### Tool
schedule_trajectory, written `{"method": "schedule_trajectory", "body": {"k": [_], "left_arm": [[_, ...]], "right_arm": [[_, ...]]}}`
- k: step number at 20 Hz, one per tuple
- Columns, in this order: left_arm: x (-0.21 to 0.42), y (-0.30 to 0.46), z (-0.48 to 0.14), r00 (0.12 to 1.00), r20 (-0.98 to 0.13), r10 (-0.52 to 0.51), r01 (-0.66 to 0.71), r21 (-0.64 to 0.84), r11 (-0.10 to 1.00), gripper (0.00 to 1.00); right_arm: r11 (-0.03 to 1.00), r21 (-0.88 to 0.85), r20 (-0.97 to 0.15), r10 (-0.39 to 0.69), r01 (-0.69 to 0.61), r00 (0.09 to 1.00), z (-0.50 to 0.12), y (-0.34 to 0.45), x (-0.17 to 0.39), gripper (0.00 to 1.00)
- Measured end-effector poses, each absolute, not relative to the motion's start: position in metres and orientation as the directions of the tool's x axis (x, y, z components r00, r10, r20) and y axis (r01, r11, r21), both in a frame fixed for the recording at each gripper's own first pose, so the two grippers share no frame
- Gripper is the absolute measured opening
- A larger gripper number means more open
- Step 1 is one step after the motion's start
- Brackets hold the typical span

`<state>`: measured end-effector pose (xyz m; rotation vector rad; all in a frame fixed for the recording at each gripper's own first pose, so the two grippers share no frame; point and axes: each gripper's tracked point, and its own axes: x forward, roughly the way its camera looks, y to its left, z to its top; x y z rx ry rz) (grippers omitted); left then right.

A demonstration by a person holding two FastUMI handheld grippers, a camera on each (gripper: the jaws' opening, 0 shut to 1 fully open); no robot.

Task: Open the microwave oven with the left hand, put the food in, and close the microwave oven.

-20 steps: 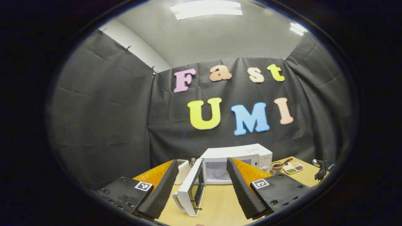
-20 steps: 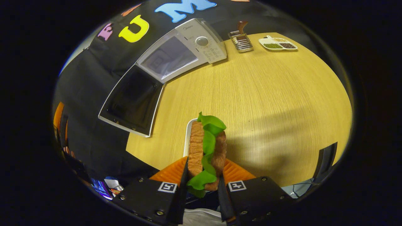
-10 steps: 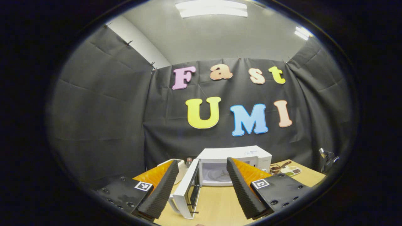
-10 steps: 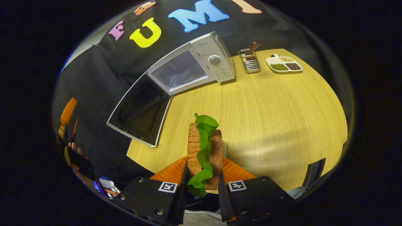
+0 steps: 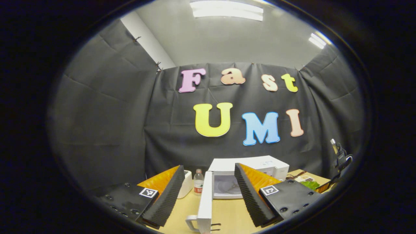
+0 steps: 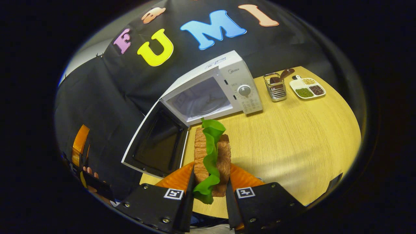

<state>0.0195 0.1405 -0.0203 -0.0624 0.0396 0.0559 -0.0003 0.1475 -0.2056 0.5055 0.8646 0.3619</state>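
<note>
Here, bottom centre of the right gripper view, we see the right gripper (image 6: 209, 191) clamped on the sandwich (image 6: 212, 156), both fingers pressing it. Beyond, mid-frame, the microwave (image 6: 224, 87) w/ door (image 6: 157, 141) swung open. In the left gripper view, the left gripper (image 5: 208, 191) gapes wide, holding nothing, door edge btwn its 2 fingers.

ceiling lights (image 5: 226, 7) bright | booth dim | table (image 6: 292, 136) shadowed | edges fisheye-warped

Microwave (image 6: 208, 94) cavity open — door (image 6: 157, 143) aside
</note>
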Motion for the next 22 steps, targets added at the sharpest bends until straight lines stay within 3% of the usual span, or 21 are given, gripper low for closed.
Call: {"method": "schedule_trajectory", "body": {"k": [2, 7, 22], "left_arm": [[0.026, 0.159, -0.02, 0.997, -0.034, 0.062, -0.064, -0.059, 0.996, 1.0], [0.034, 0.196, -0.033, 0.996, -0.047, 0.082, -0.084, -0.041, 0.996, 0.96], [0.056, 0.282, -0.07, 0.978, -0.136, 0.155, -0.16, -0.029, 0.987, 0.99]], "right_arm": [[0.826, 0.556, -0.62, 0.487, -0.094, 0.615, -0.205, 0.162, 0.015, 0.44], [0.816, 0.575, -0.595, 0.469, -0.063, 0.653, -0.207, 0.192, 0.057, 0.44], [0.781, 0.624, -0.504, 0.365, 0.038, 0.783, -0.253, 0.276, 0.191, 0.44]]}}
